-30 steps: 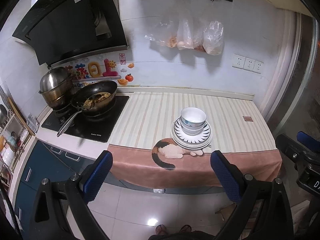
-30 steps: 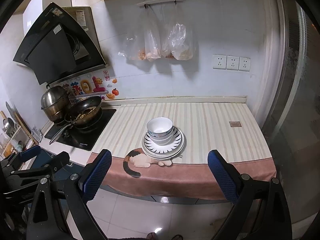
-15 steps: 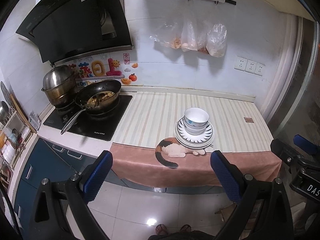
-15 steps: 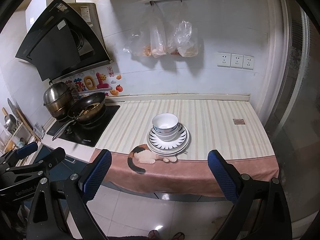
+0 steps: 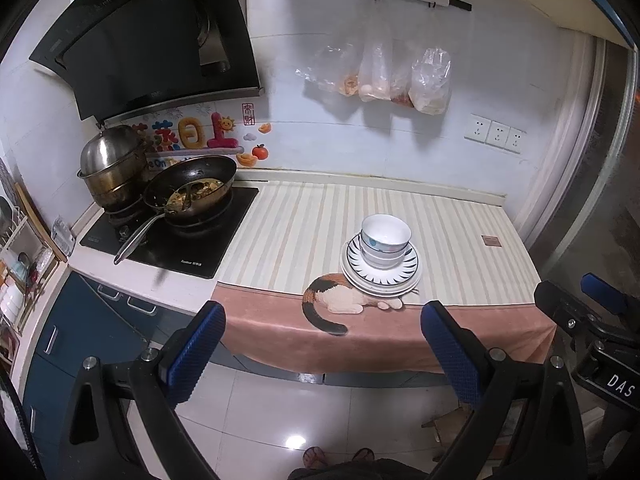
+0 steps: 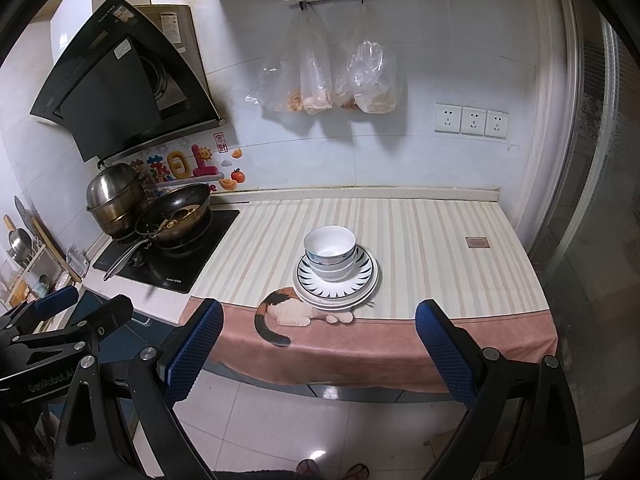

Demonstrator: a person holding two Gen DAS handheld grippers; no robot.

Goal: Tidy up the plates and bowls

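Note:
White bowls point(image 5: 385, 240) point(image 6: 329, 251) sit nested on a stack of plates point(image 5: 408, 276) point(image 6: 362, 280), the top plate with a dark ray pattern, near the front of the counter on a striped cloth with a cat print. My left gripper point(image 5: 324, 350) hangs open in front of the counter over the floor, well short of the stack. My right gripper point(image 6: 320, 344) is open too, at a similar distance. Each gripper shows at the edge of the other's view. Nothing is held.
A hob point(image 5: 172, 240) at the left carries a frying pan of food point(image 5: 192, 192) with its handle toward the front, and a steel pot point(image 5: 110, 168). Plastic bags point(image 6: 328, 80) hang on the back wall. A dish rack point(image 5: 20, 264) stands far left. The person's feet point(image 5: 336, 456) show below.
Both grippers have moved a little closer to the counter and slightly rightward; the stack looks larger. Bowls and plates have not moved.

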